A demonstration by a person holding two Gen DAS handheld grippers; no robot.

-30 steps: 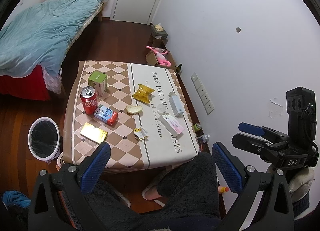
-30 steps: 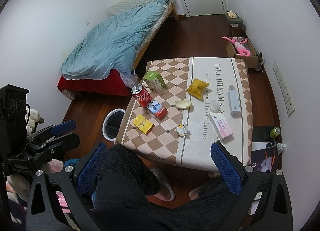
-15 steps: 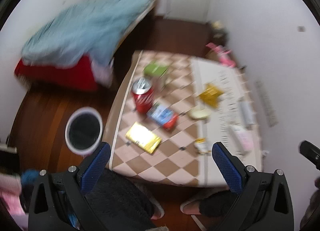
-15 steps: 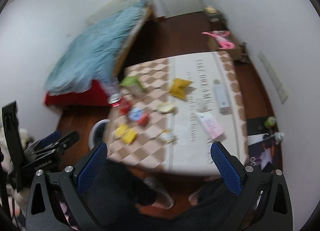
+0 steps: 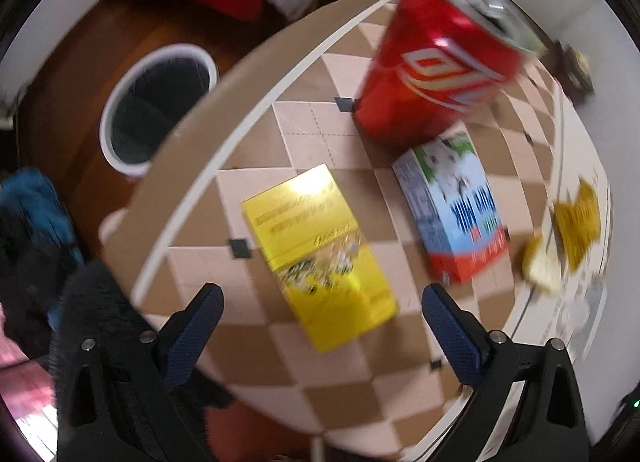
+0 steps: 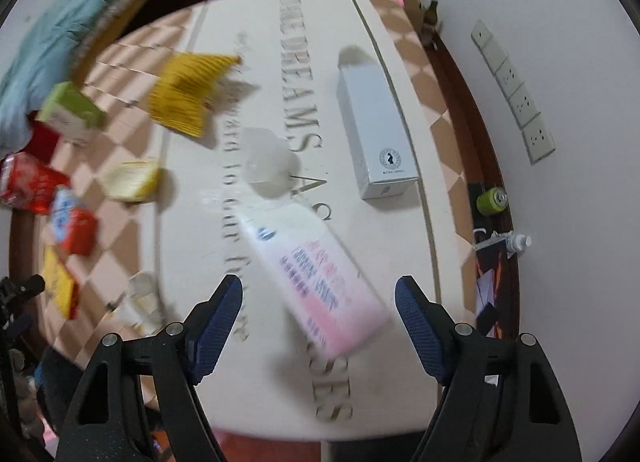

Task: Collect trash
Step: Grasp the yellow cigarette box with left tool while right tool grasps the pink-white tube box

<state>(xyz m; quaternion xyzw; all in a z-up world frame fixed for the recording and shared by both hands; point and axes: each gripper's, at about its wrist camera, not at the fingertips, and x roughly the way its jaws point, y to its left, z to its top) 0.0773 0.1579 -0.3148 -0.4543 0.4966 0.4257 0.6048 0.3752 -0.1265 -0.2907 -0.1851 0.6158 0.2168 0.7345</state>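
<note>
My left gripper hangs open just above a flat yellow box on the checkered tablecloth; the box's near end lies between the fingers without touching them. A red can and a blue-and-red carton stand beyond it. My right gripper points down over a pink-and-white box, whose near end lies between the jaws; they are closing, and the pads stand clear of it. A white bin with a black liner stands on the floor left of the table.
In the right wrist view a tall white box, a clear cup, a yellow snack bag, a green box and a crumpled wrapper lie on the cloth. A wall with sockets runs along the right.
Both grippers have dropped from high above the room to just over the table. The left now frames the yellow box, the right the pink box, and the right's jaws stand narrower.
</note>
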